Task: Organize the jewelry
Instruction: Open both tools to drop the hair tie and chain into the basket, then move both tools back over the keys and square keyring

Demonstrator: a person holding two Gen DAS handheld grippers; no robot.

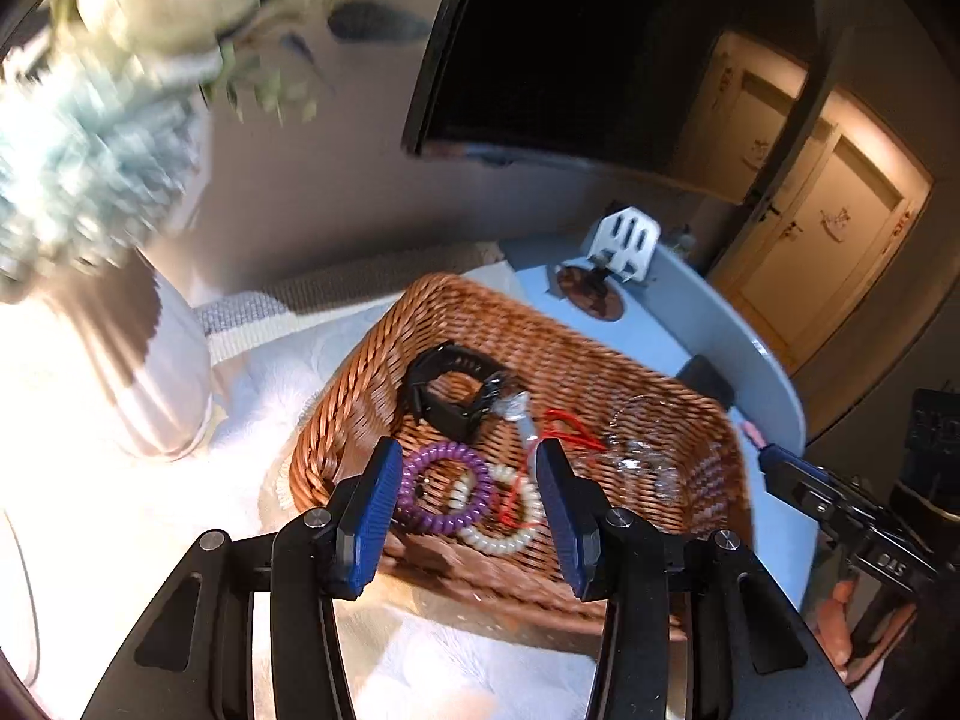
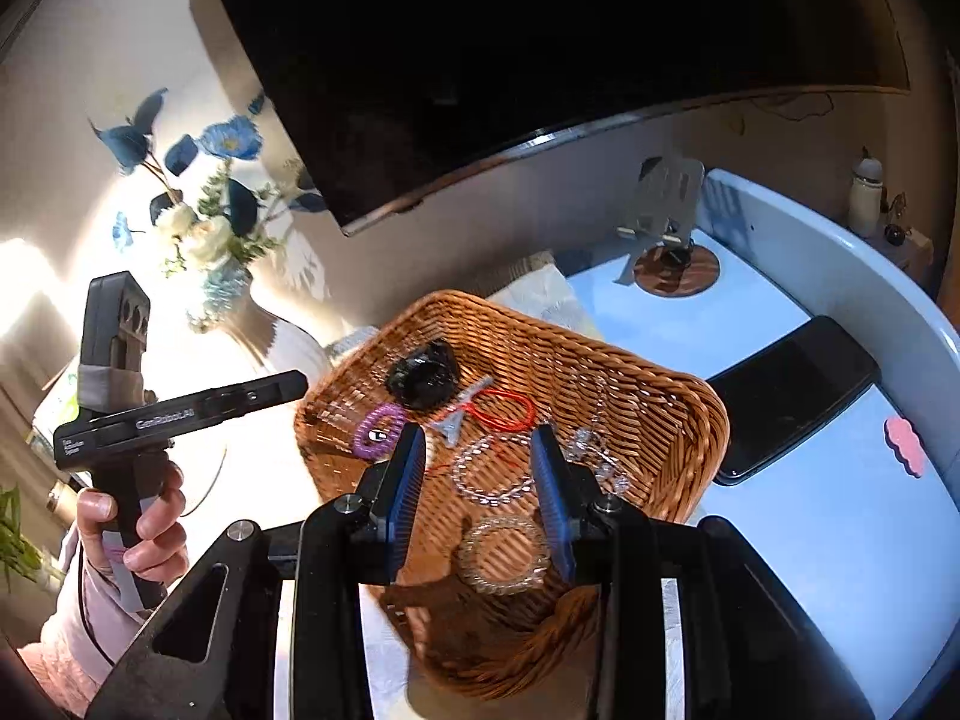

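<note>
Above the wicker basket rim, both hand-held grippers wide apart, empty.

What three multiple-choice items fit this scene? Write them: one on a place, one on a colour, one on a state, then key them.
1. Where does the black watch lie?
A. In the wicker basket
B. On the black phone
C. Beside the flower vase

2. What colour is the spiral bracelet beside the pearl-white one?
A. Green
B. Purple
C. Orange

3. How is the left gripper?
A. Shut on the red cord
B. Shut, empty
C. Open, holding nothing

Key: 1 A, it rests on the basket floor; 2 B, its coils are purple; 3 C, its blue pads stand apart with nothing clamped.
</note>
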